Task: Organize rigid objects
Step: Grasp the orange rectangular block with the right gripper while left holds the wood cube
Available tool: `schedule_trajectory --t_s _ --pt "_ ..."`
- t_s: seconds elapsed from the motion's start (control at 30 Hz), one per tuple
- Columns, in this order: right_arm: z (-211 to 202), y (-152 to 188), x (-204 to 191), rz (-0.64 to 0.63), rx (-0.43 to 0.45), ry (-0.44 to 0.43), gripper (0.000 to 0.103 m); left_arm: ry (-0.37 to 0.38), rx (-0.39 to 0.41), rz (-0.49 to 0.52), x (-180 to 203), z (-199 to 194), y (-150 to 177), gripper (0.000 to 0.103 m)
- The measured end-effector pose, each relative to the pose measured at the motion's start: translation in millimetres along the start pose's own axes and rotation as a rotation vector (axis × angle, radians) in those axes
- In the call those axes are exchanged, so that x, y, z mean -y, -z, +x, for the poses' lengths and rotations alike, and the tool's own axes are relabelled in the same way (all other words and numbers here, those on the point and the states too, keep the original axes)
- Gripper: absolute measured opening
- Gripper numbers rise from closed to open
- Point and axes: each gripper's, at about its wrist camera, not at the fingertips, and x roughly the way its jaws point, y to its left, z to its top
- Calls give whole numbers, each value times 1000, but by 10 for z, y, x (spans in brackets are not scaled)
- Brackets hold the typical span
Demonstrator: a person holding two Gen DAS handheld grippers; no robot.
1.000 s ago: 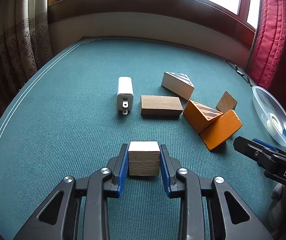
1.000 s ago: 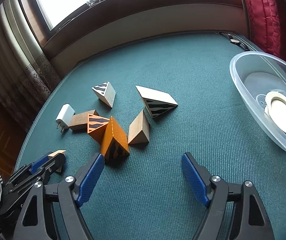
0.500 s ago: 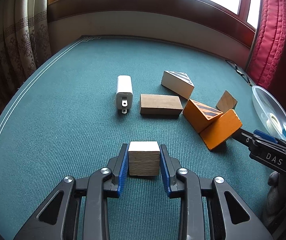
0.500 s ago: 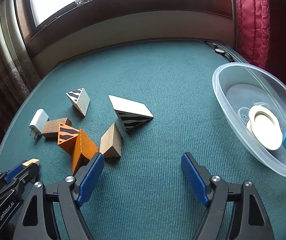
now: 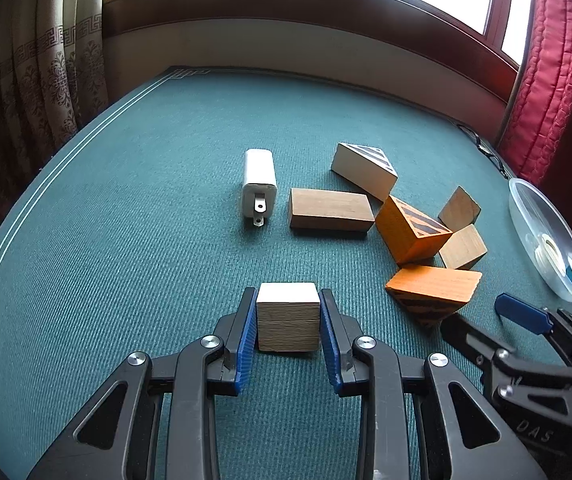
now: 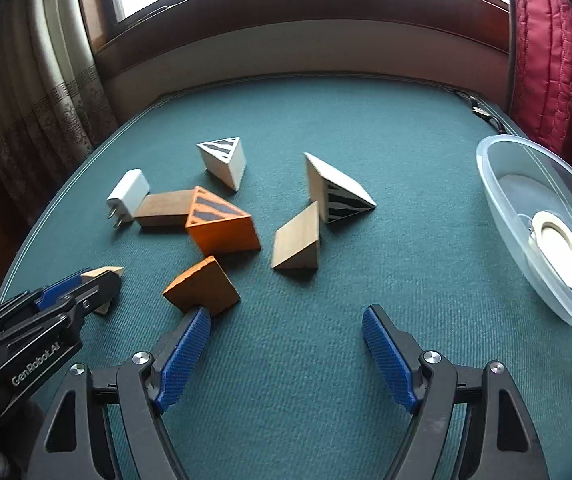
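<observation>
Two grippers: left gripper (image 5: 288, 322) clamps half-hidden wooden cube (image 5: 288, 316); right gripper (image 6: 286, 354) gapes.

Both cameras sit low and close over the green felt table (image 5: 125, 208), facing the window. Both see the white plug-in charger (image 5: 259, 186) (image 6: 127, 192).

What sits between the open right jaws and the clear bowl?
Nothing visible: from the right gripper to the clear bowl there is only bare green cloth. The plain wooden wedge lies farther off, left of that line.
</observation>
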Motion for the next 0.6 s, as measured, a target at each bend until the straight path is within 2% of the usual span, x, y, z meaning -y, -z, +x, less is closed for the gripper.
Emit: schedule_trajectory --t_s 0.23,0.33,0.47,0.6 --pt "-40 14 -68 -34 17 -73 80 3 -7 -24 -72 -9 -28 31" --pt "21 -1 -145 -59 3 -99 66 2 -7 -21 -82 -6 -36 31" --pt "75 -50 -265 -127 13 -93 48 2 -7 -20 -91 -3 -41 31" --pt "134 -99 -351 -178 12 -107 43 0 -6 -17 -103 3 -53 31"
